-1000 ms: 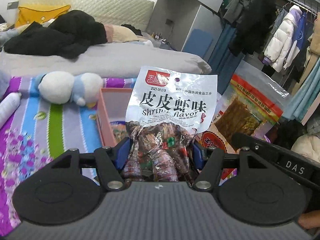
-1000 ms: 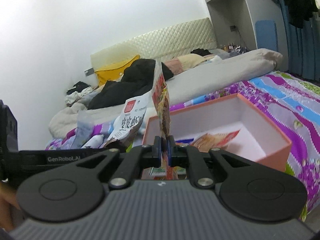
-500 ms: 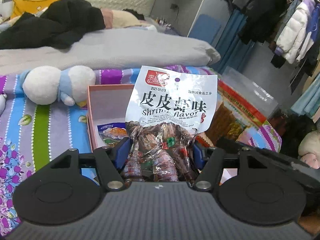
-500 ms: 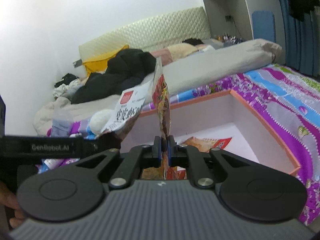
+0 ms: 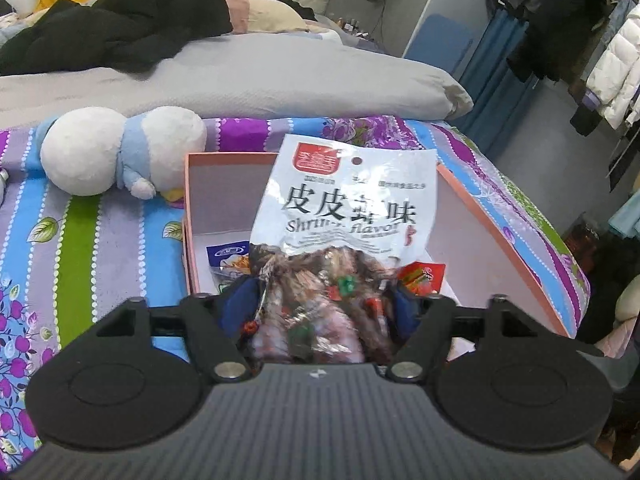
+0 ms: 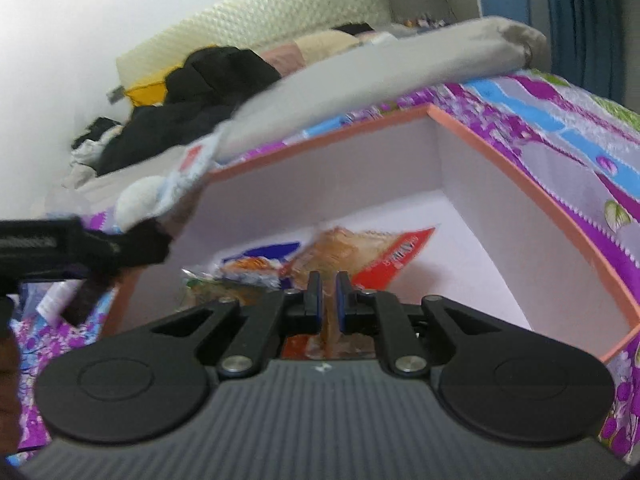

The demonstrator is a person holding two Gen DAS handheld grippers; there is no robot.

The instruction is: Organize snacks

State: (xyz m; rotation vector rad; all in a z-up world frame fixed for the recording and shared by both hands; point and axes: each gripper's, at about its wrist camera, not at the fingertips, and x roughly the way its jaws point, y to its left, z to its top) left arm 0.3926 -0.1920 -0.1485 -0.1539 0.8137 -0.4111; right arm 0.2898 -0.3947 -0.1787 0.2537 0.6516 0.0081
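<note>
1. L gripper [image 5: 322,306]: jaws wide and opening. Silver shrimp-flavor bag [image 5: 344,232] stands upright between the blue pads [image 5: 240,306]; a gap shows at the left pad, right side blurred, so no clear squeeze.
2. The shrimp-flavor bag's lower end hangs over the near left part of the pink box [image 5: 496,232], inside its rim line. Top of bag leans away from cam.
3. R gripper [image 6: 328,300]: jaws narrow and opening, pads just apart. Orange-red snack pack [image 6: 360,248] runs from between them out onto the box floor; can't tell if the pads touch it, frame blurred.
4. Pink box [image 6: 532,200] in R view: white inside, salmon rim, open top. R gripper tips sit inside it, low near the floor.
5. In box also: blue-white snack pack [image 6: 260,258] flat on floor, left of the orange-red one, the two touching or overlapping.
6. L view: the blue-white pack [image 5: 226,254] peeks out left of the silver bag; red pack corner [image 5: 422,276] to the right.
7. Box sits on striped floral bedspread [image 5: 80,260]. White-blue plush toy [image 5: 120,152] just beyond the box's far left corner.
8. Grey duvet [image 5: 280,76] behind, black clothes [image 5: 120,28] heaped on it.
</note>
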